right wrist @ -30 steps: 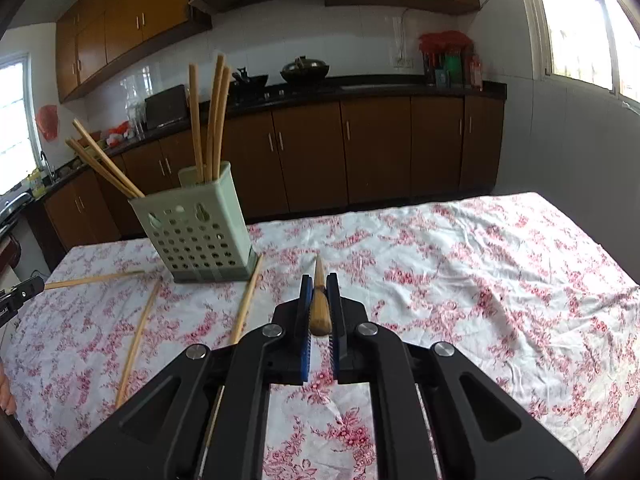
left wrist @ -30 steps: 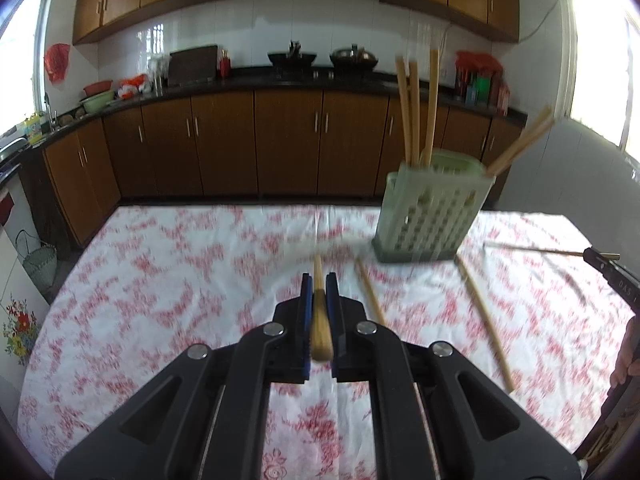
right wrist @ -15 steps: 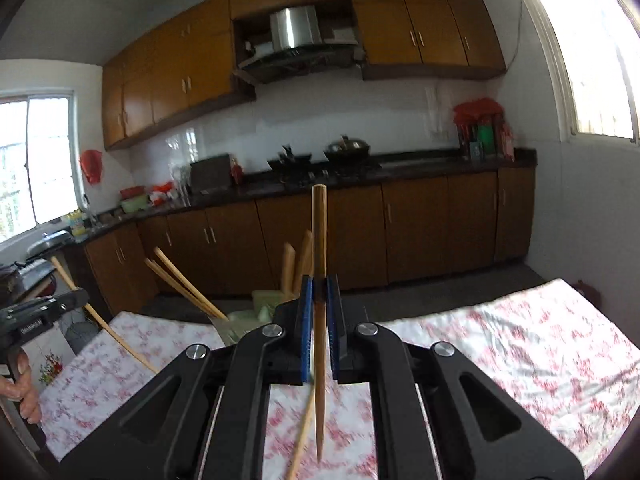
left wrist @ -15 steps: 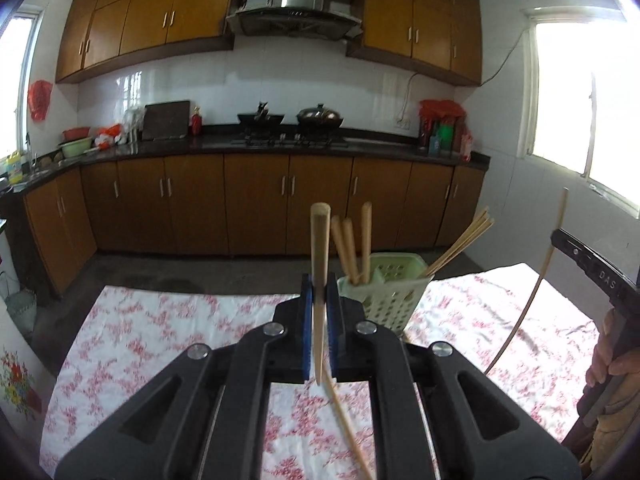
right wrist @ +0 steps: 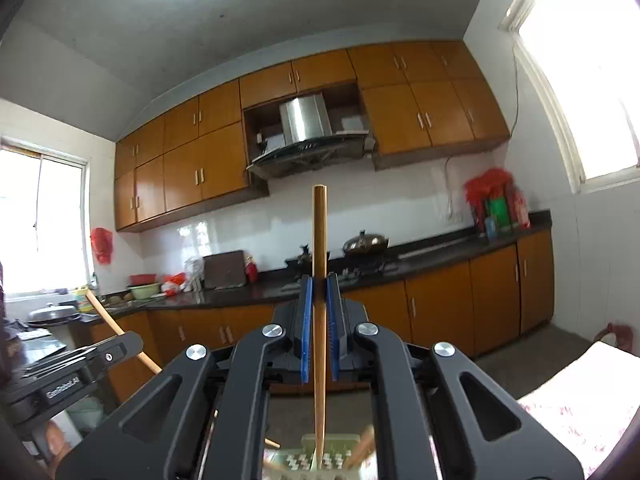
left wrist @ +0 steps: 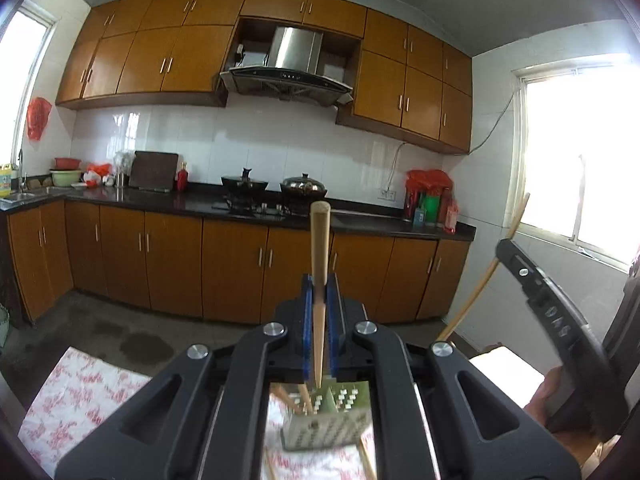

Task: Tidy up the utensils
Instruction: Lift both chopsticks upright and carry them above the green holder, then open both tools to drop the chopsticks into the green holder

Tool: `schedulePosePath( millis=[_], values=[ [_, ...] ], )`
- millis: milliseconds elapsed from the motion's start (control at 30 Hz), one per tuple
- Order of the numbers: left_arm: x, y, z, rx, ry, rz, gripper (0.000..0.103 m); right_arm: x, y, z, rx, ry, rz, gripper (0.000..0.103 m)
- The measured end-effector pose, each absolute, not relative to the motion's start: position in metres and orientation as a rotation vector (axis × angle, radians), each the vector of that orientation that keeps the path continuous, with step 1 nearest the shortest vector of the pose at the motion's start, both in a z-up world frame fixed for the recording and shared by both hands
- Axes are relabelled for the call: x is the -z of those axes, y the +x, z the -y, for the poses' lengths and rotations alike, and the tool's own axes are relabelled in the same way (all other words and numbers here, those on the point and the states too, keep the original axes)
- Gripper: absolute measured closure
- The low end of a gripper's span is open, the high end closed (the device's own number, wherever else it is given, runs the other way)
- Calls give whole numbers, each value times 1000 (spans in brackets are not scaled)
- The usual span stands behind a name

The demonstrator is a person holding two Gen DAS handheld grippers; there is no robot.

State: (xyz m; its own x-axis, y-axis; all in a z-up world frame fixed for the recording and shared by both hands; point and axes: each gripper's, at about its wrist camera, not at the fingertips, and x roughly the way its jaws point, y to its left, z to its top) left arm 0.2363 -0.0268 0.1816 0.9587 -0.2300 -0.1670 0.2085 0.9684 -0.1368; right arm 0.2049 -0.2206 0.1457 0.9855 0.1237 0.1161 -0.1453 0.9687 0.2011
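Left gripper (left wrist: 319, 312): clamped on an upright chopstick (left wrist: 320, 264). Right gripper (right wrist: 319, 320): likewise clamped on a second chopstick (right wrist: 319, 280). Tips are aimed at the perforated holder (left wrist: 332, 420), frame bottom centre, presumably for insertion.

We see a tan chopstick (left wrist: 320, 264), a pale green holder (left wrist: 328, 420) (perforated), and a red-flowered white tablecloth (left wrist: 80, 396) at lower left.

Left gripper (left wrist: 319, 280) and right gripper (right wrist: 319, 280) clamped, raised.
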Motion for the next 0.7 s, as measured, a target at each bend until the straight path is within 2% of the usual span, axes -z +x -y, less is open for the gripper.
schedulePosePath(
  millis=[300,467,500,567,600,633,700],
  values=[
    [-132,288,36,240,-131,-274,95,-97,241,204,-124,168,-20,95],
    [-118,293,31,237,-128,-306,95,-94,238,204,-135,172,-75,94],
    [-117,294,31,233,-127,-312,95,-95,235,206,-140,171,-87,93],
    [-115,292,26,227,-129,-315,93,-97,230,207,-142,174,-99,79],
    [-115,291,24,226,-130,-321,89,-99,227,210,-139,176,-100,66],
    [-116,289,22,220,-132,-325,84,-102,222,211,-136,177,-100,62],
    [-116,282,18,213,-135,-323,79,-106,214,216,-129,177,-104,62]
  ],
)
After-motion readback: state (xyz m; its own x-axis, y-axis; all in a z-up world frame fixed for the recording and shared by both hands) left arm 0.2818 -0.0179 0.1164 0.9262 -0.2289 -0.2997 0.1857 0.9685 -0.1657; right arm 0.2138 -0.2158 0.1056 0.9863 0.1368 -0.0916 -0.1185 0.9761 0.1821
